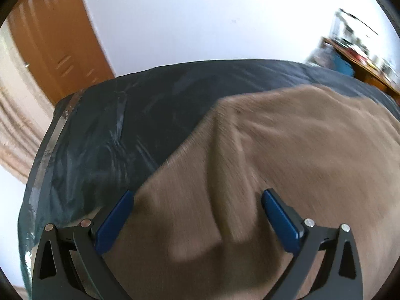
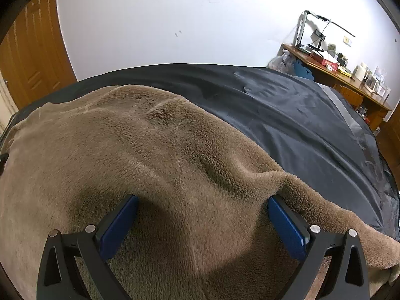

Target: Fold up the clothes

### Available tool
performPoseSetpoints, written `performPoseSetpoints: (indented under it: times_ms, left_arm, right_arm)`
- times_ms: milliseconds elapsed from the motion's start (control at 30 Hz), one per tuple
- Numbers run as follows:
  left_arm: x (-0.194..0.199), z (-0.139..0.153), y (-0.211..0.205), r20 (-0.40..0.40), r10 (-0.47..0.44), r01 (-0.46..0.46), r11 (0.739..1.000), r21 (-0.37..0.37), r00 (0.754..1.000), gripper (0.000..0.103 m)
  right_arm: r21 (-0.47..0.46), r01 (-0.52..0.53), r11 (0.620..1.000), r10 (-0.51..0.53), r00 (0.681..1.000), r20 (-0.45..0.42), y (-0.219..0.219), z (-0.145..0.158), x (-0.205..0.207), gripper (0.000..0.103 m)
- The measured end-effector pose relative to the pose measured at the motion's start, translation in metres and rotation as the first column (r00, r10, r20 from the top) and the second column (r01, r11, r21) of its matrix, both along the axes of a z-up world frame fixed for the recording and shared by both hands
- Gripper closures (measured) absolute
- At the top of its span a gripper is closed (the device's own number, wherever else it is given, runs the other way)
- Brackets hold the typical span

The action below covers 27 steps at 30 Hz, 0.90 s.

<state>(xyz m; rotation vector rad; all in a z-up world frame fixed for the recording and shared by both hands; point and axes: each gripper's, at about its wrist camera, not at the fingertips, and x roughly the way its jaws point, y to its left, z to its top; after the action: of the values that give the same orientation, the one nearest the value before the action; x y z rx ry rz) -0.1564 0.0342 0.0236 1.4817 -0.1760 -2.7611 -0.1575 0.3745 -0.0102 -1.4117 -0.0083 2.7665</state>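
A brown fleece garment (image 2: 155, 155) lies spread over a bed with a dark blue cover (image 2: 287, 110). In the right wrist view my right gripper (image 2: 203, 203) stands open low over the garment's near part, a raised fold running between its blue pads (image 2: 120, 222). The left wrist view is blurred by motion: the same brown fleece (image 1: 275, 150) fills the right and lower part, and my left gripper (image 1: 197, 200) is open above its left edge, its left finger over the dark cover (image 1: 105, 130). Neither gripper holds cloth.
A white wall (image 2: 175, 20) rises behind the bed. A wooden door (image 2: 32, 57) stands at the left. At the far right a cluttered wooden desk (image 2: 345, 75) with a lamp arm sits past the bed's corner. Silver tape (image 1: 50, 145) runs along the cover's left edge.
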Motion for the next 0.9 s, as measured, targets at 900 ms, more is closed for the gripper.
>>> performPoseSetpoints:
  times_ms: [900]
  left_arm:
    - [0.304, 0.048, -0.046, -0.087, -0.285, 0.295, 0.947, 0.128, 0.954, 0.0]
  right_arm:
    - [-0.023, -0.418, 0.908, 0.408, 0.896, -0.172, -0.083, 0.061, 0.315, 0.0]
